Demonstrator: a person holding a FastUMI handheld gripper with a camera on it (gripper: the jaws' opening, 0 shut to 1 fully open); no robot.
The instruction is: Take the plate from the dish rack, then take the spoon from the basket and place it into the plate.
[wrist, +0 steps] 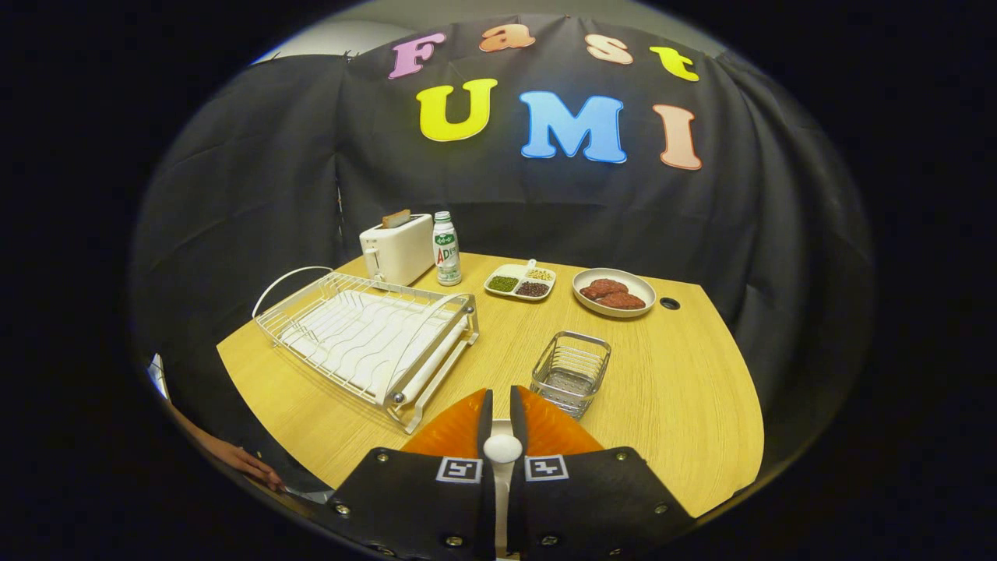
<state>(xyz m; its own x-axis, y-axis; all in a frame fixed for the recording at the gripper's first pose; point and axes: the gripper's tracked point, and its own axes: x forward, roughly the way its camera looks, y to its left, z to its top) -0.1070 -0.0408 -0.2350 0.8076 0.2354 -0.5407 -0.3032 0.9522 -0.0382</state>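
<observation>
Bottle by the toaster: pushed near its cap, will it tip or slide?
Probably tips: the bottle is tall, narrow and upright. It looks plastic, so likely light. The gripper is far from it, fingers nearly shut around something white.

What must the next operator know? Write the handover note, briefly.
Gripper: orange fingers nearly together over the near edge of the wooden table. A white round-ended piece sits in the narrow gap between them. I cannot tell if it is the spoon.
White wire dish rack: ahead of the fingers, to the left, no plate in it.
Small metal mesh basket: just ahead, to the right, no spoon in it.
Round pale plate: beyond the basket, holding brown patties.
Done: rack and basket both look emptied.
Left: check what the fingers hold. If it is the spoon, set it in the plate.
</observation>
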